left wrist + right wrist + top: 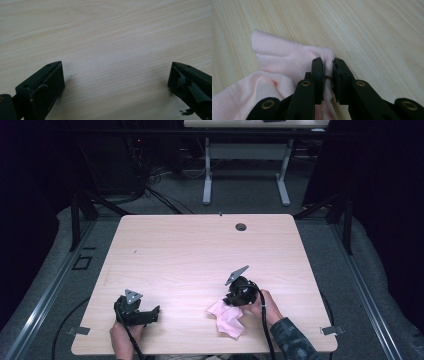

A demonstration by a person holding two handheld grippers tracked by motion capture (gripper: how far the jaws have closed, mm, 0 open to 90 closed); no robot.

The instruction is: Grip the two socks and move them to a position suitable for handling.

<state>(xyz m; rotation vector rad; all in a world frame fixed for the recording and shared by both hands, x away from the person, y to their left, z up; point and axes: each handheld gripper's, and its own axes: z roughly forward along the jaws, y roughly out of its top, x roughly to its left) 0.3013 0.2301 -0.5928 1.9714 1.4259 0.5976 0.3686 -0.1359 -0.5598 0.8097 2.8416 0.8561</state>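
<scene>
A crumpled pink cloth (227, 319) lies on the light wooden table (200, 255) near its front edge, right of the middle. My right gripper (235, 299) sits at the cloth's upper edge, held by a hand in a patterned sleeve. In the right gripper view the pink cloth (279, 62) is bunched up and my right gripper (327, 65) is shut on a fold of it, the jaws pinching the fabric. My left gripper (150, 315) rests low at the front left, apart from the cloth. In the left gripper view my left gripper (116, 75) stands open over bare wood.
A round cable hole (241, 226) sits near the table's far edge. Beyond the table stands another desk's white frame (207, 175) on grey carpet, with cables (150, 190) on the floor. Black stands (80, 215) flank the table's far corners.
</scene>
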